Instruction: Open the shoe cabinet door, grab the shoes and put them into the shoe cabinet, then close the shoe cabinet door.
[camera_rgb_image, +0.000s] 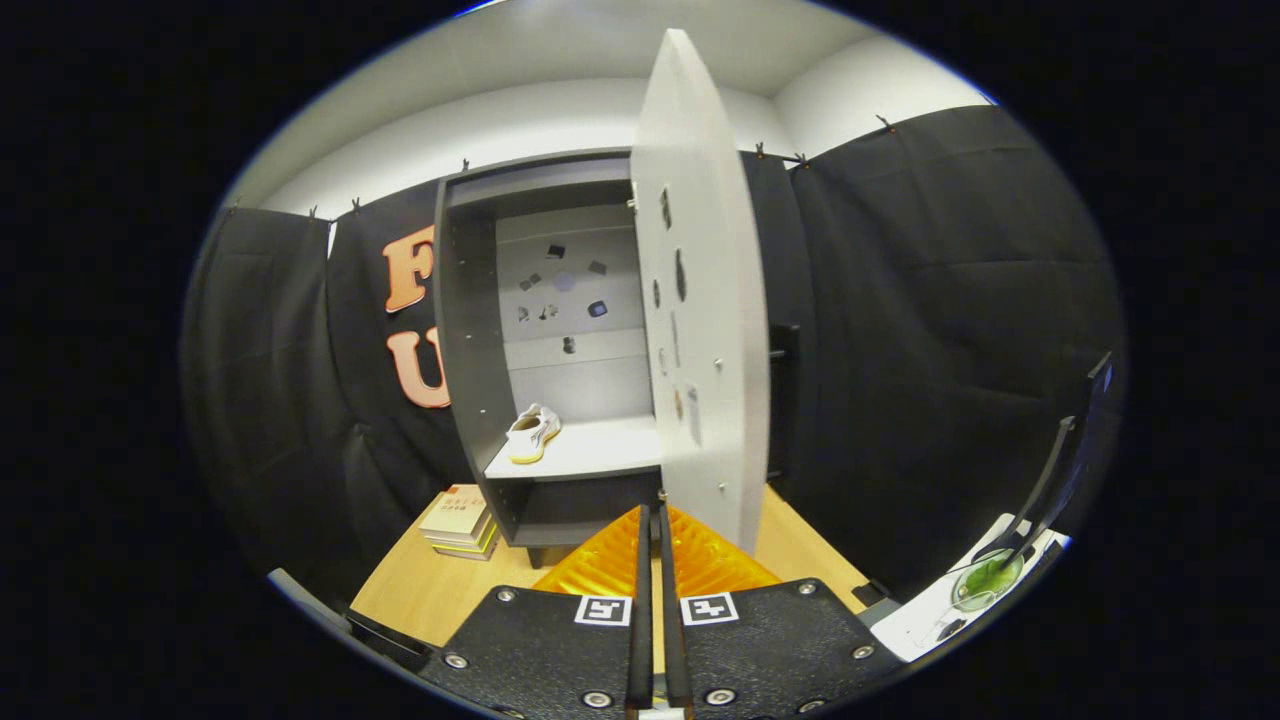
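Ahead, hand-held gripper (651, 520) fingers together, shoe (532, 434) beyond on cabinet shelf (590, 455), door (700, 300) open.

The cabinet (545, 330) stands on the counter (420, 590) with a shoe (532, 433) on its shelf, its door (705, 300) swung open at its right, books (460, 522) stacked left of its base, and the closed-up claw (651, 520) just before the door's lower edge.

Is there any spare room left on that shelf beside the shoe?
Yes. The pale grey shelf is bare from the white shoe with a yellow sole across to the open grey cabinet door. The hand-held gripper, fingers nearly together, sits close below that door, so passing there is tight.
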